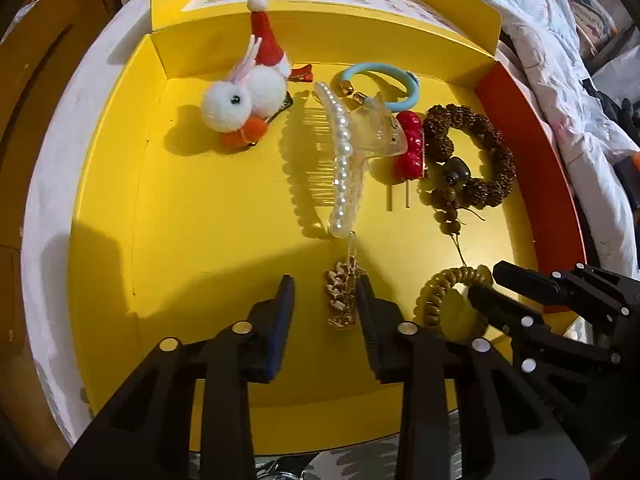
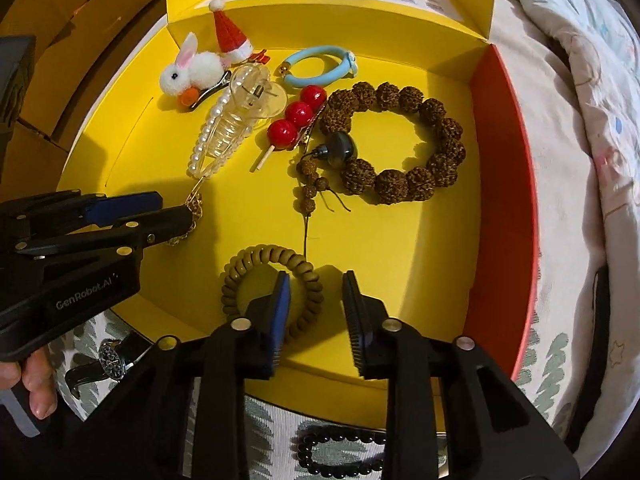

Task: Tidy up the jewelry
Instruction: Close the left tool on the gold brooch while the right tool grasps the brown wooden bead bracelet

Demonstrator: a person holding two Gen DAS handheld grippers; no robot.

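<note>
Left wrist view: left tool (image 1: 325, 300) has its jaws apart around a gold chain (image 1: 341, 298) on the yellow box (image 1: 180, 240) floor, one pad touching it. Right tool (image 2: 316, 304) straddles one side of a coil tie (image 2: 240, 276), jaws apart. Beyond lie a pearl clip (image 1: 340, 160), bead bracelet (image 2: 404, 144) and bunny clip (image 1: 240, 100).

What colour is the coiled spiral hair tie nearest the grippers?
Olive-tan coiled spiral hair tie; clearest in the right wrist view.

Yellow tray (image 1: 168, 240) left half bare, right side crowded by bead bracelet (image 2: 400, 140), perhaps passable
</note>
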